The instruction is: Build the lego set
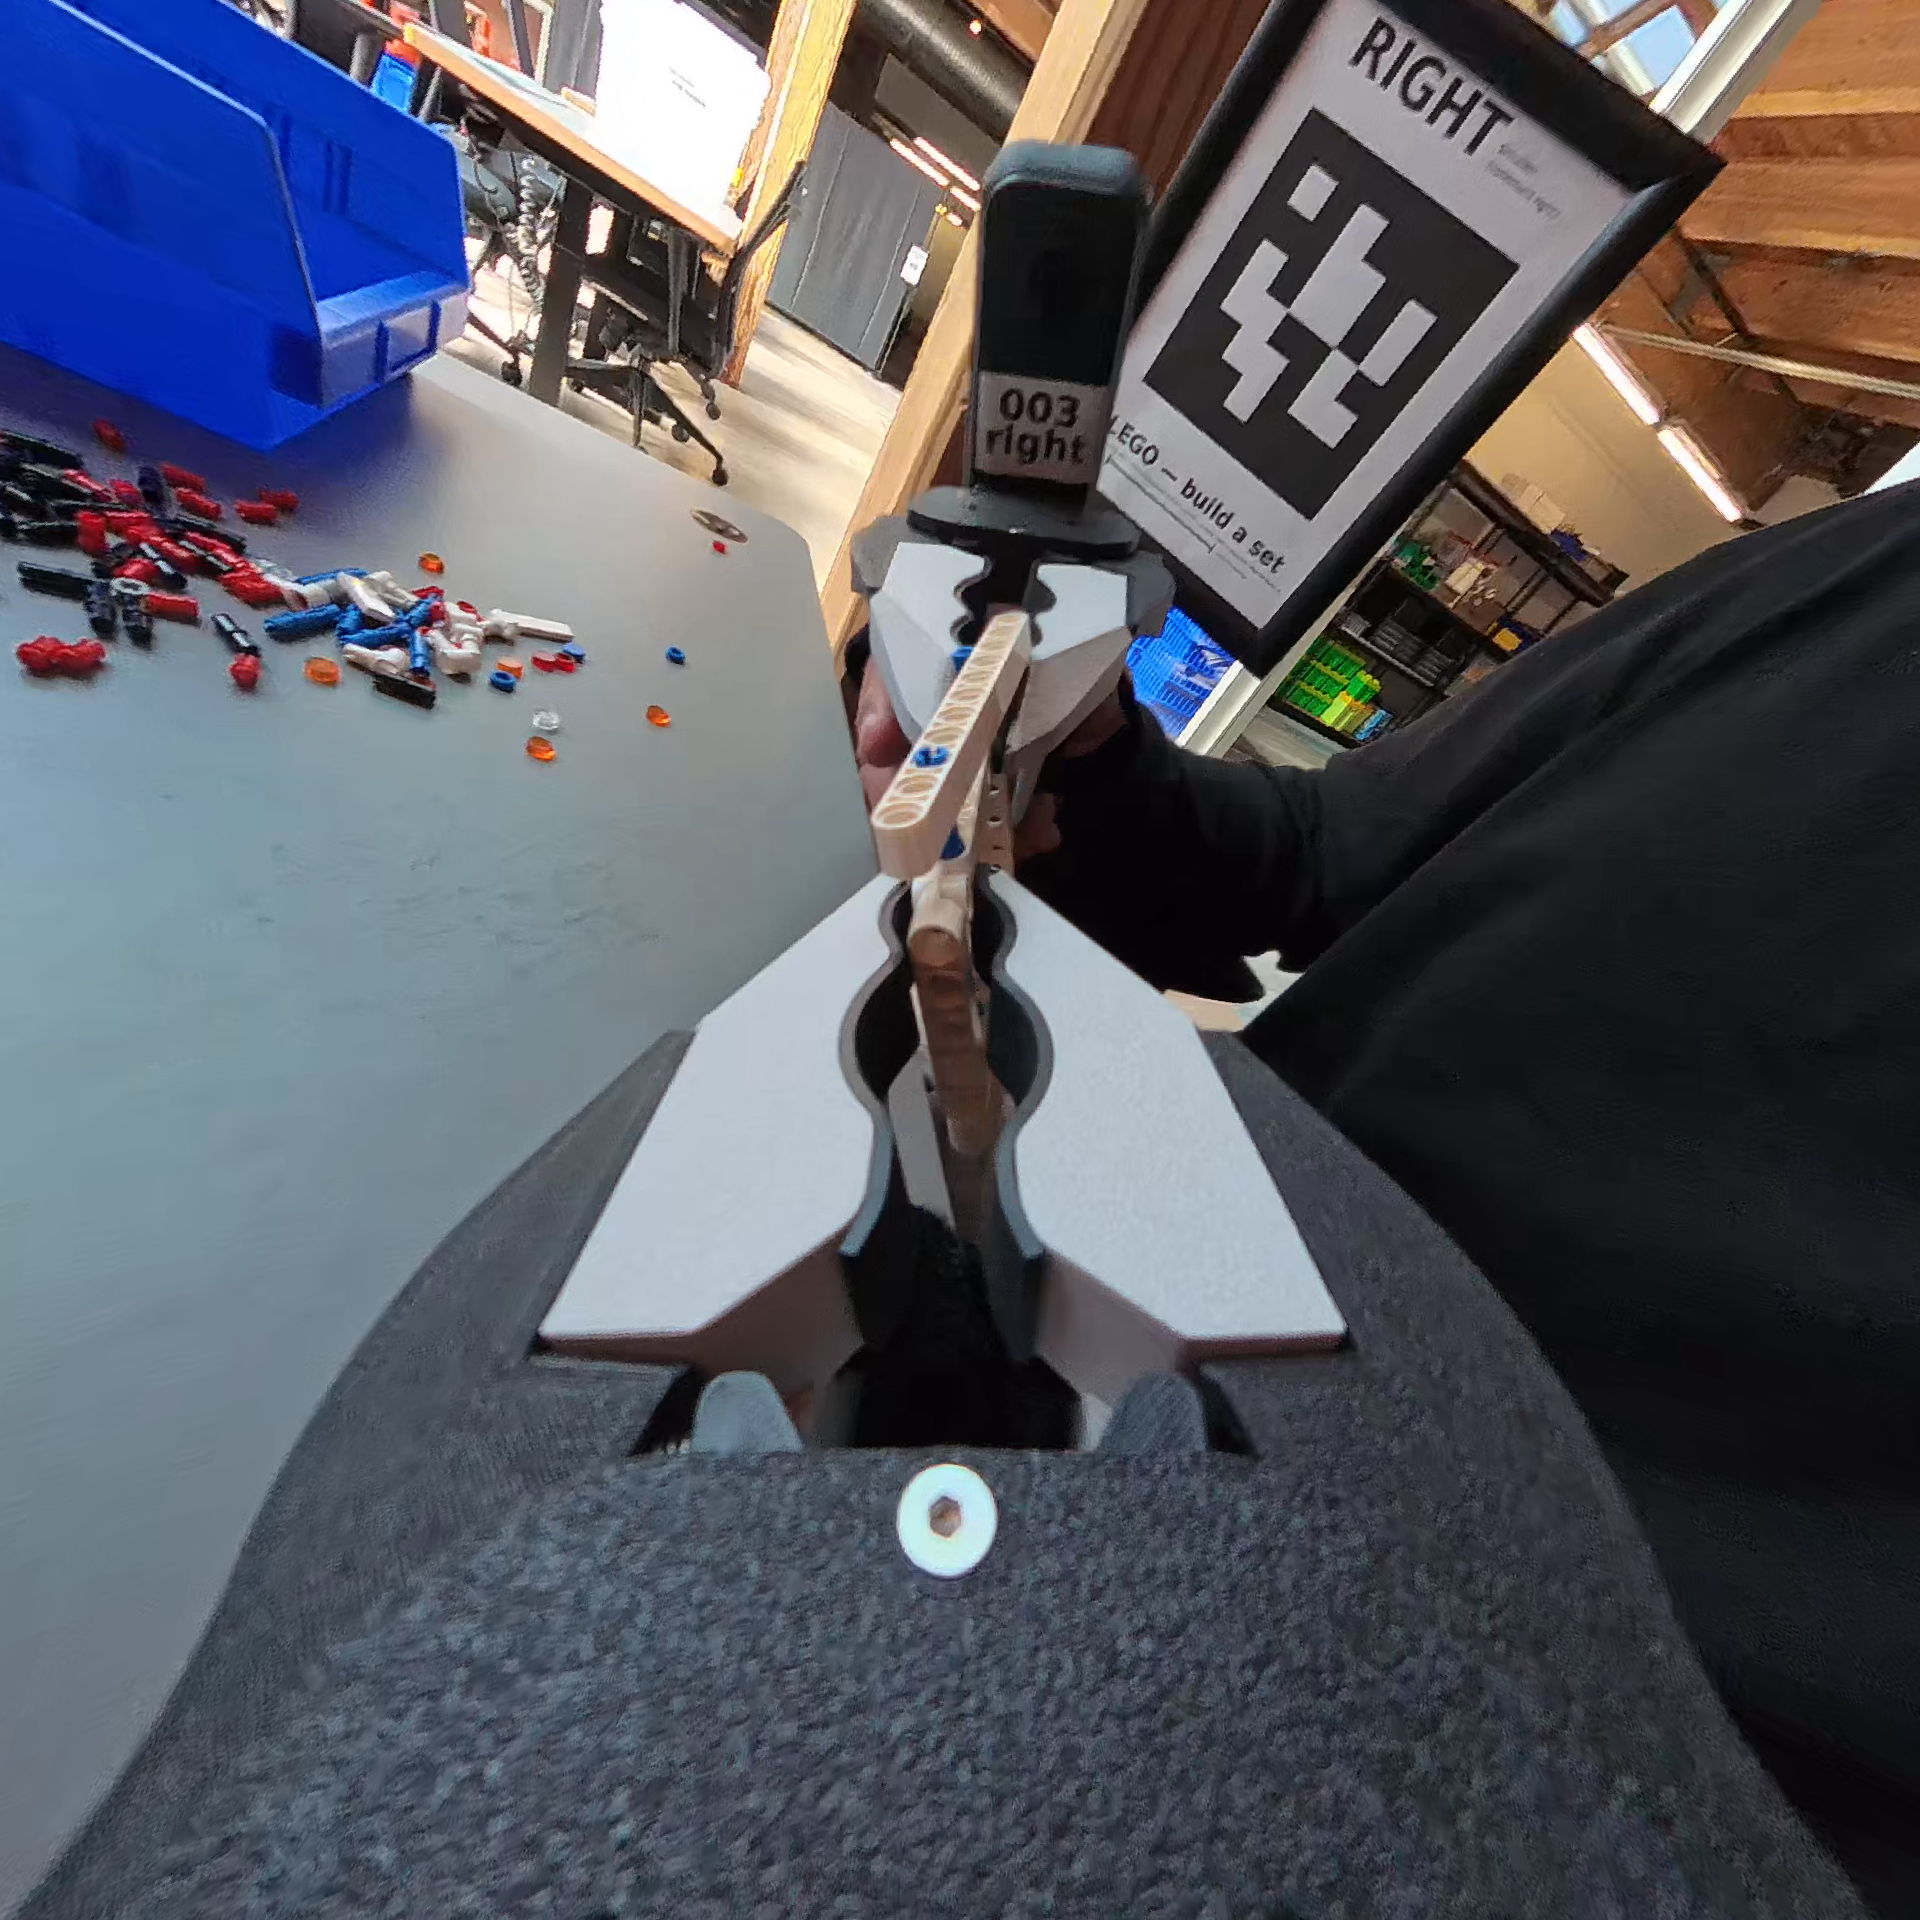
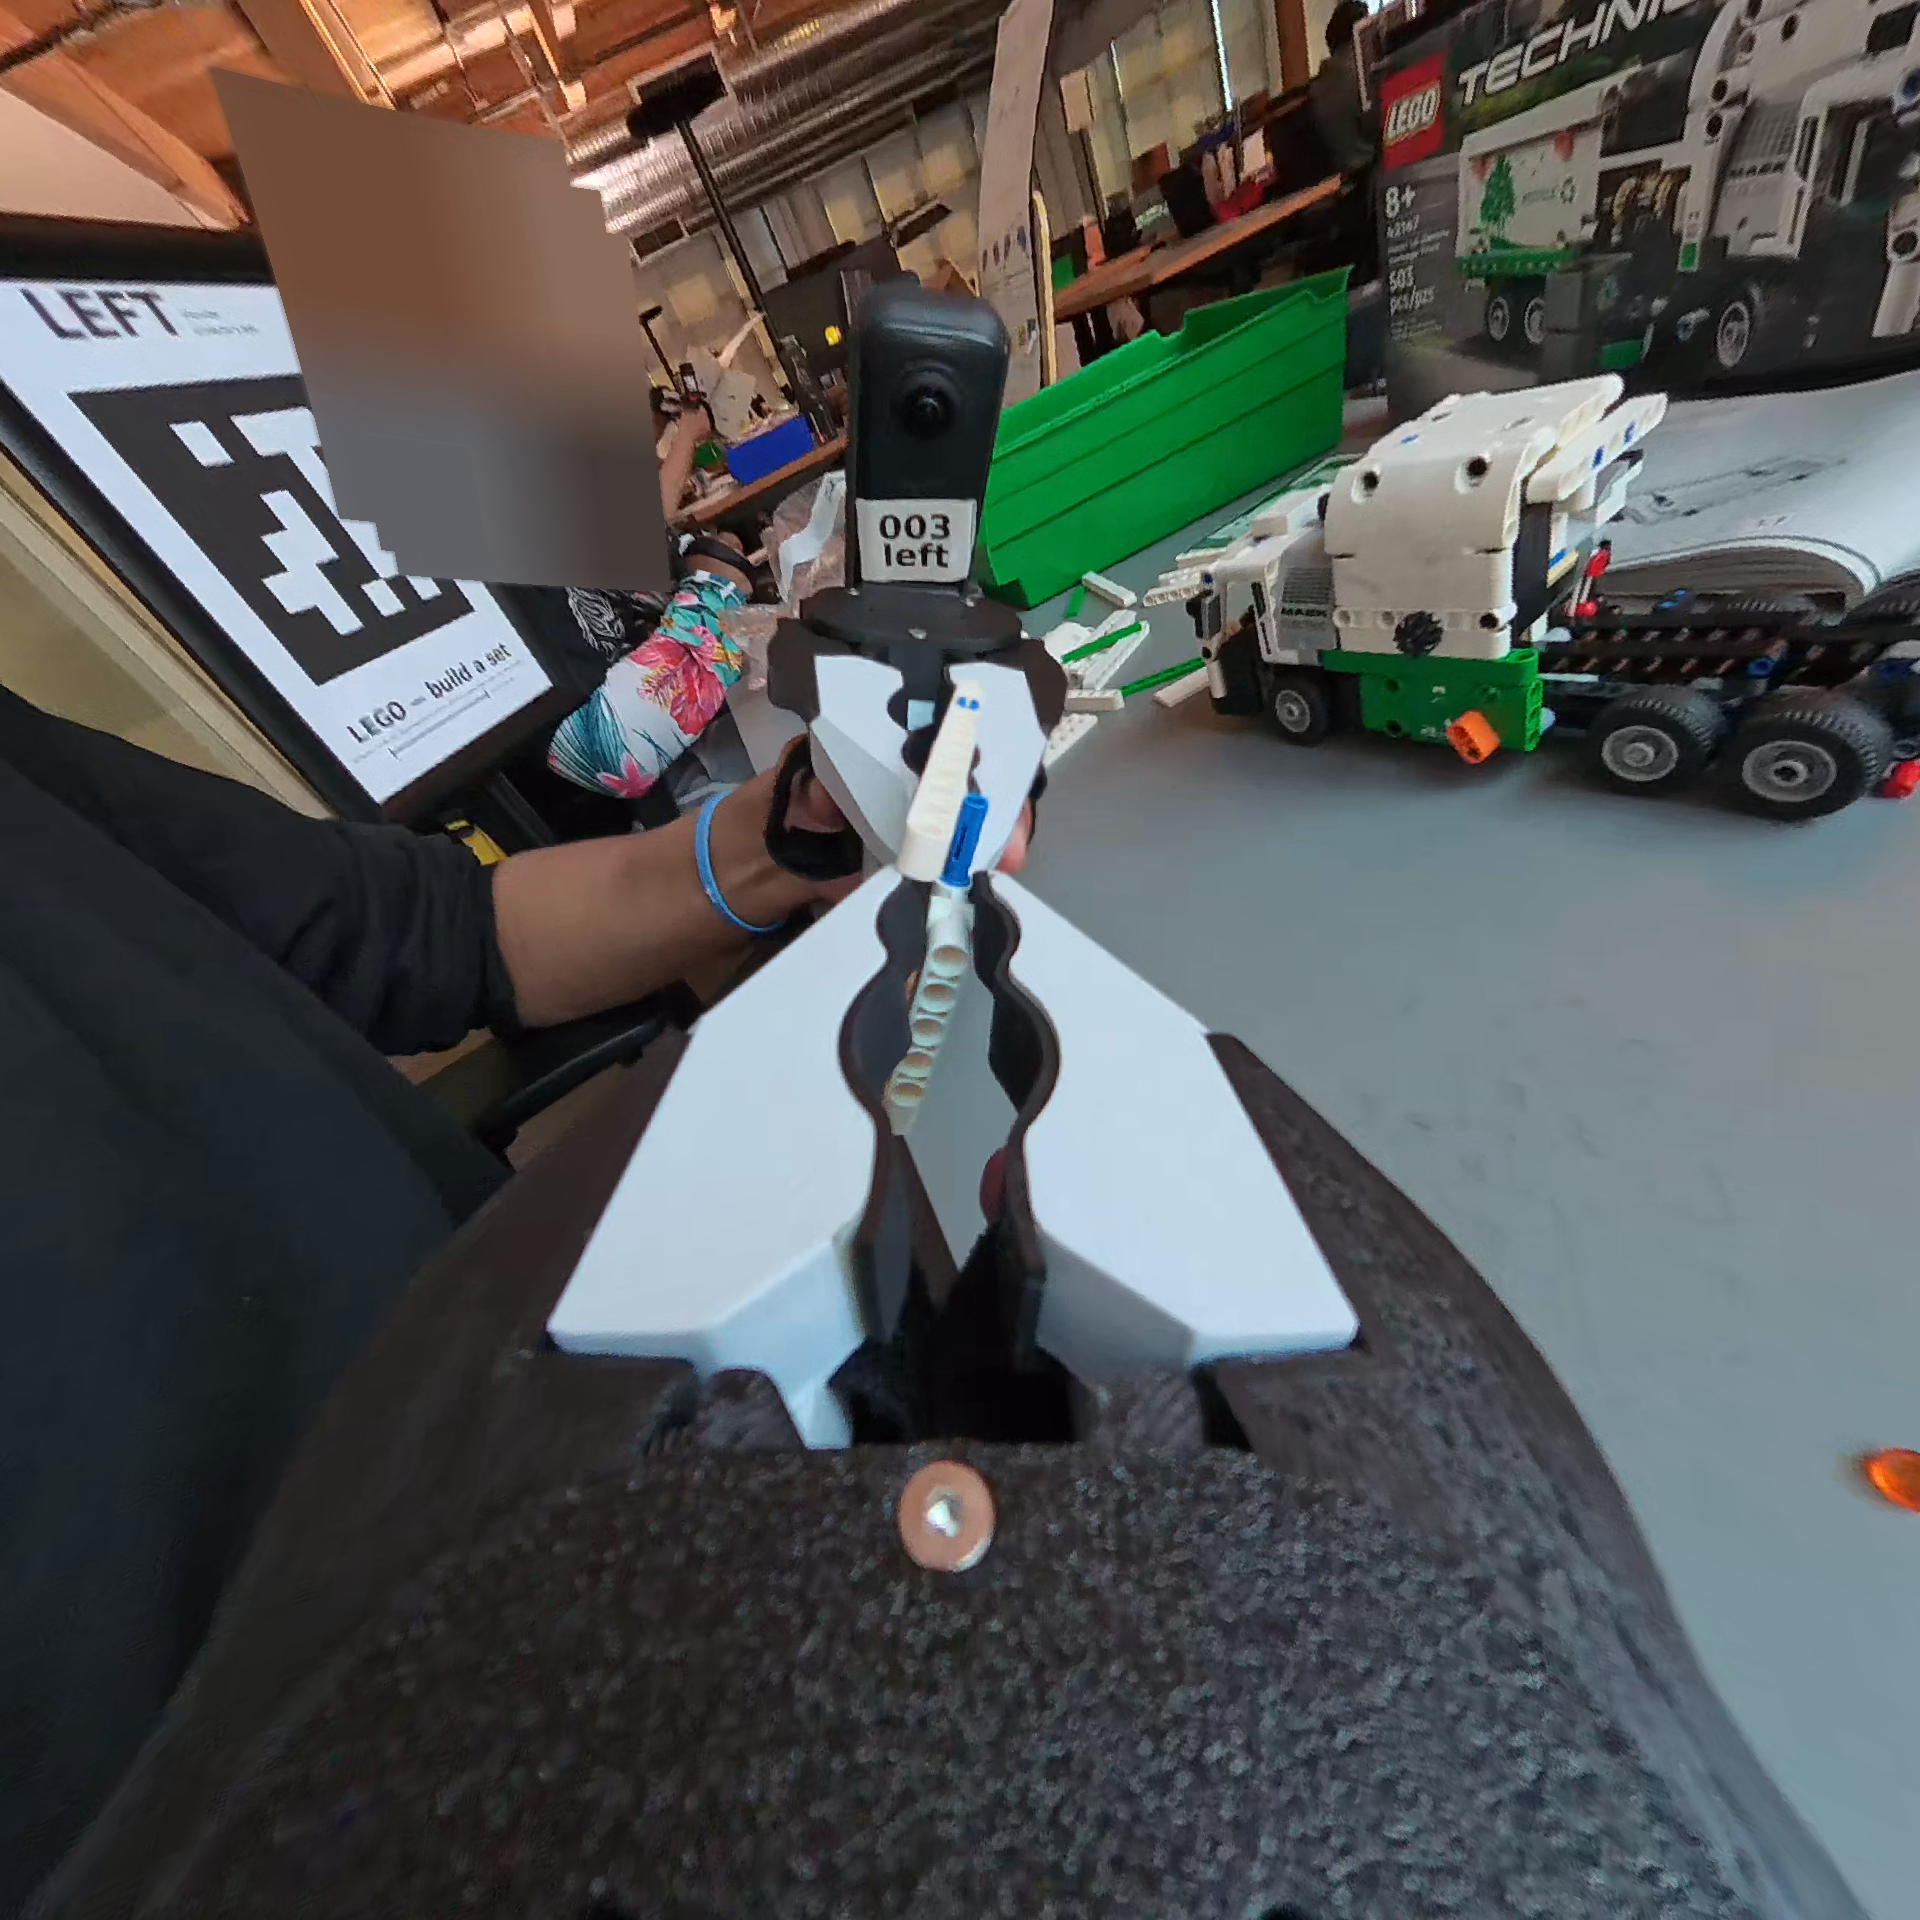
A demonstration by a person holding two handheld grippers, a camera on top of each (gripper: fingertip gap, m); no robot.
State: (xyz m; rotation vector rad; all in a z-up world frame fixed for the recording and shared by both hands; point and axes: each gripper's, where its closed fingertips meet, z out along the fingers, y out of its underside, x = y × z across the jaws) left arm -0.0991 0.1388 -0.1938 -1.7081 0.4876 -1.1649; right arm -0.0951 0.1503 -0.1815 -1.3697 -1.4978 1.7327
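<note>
My left gripper (image 1: 948,899) is shut on a white holed beam (image 1: 951,997) that runs along its jaws. Facing it, my right gripper (image 1: 1003,623) is shut on a second white holed beam (image 1: 951,738) with blue pins. The two beams meet end to end in the air between the grippers, above the edge of the grey table (image 1: 312,987). In the right wrist view, my right gripper (image 2: 940,894) grips its beam (image 2: 930,1008). The left gripper (image 2: 920,717) opposite holds its beam (image 2: 940,790), with a blue pin (image 2: 966,831) at the joint.
A pile of small red, blue, black and white pieces (image 1: 208,592) lies on the table by a blue bin (image 1: 208,229). A partly built white and green truck (image 2: 1507,623), a green bin (image 2: 1164,436), the set's box (image 2: 1662,177) and an open booklet (image 2: 1766,520) stand on the far side. My two grippers' fingertips are within a few centimetres of each other.
</note>
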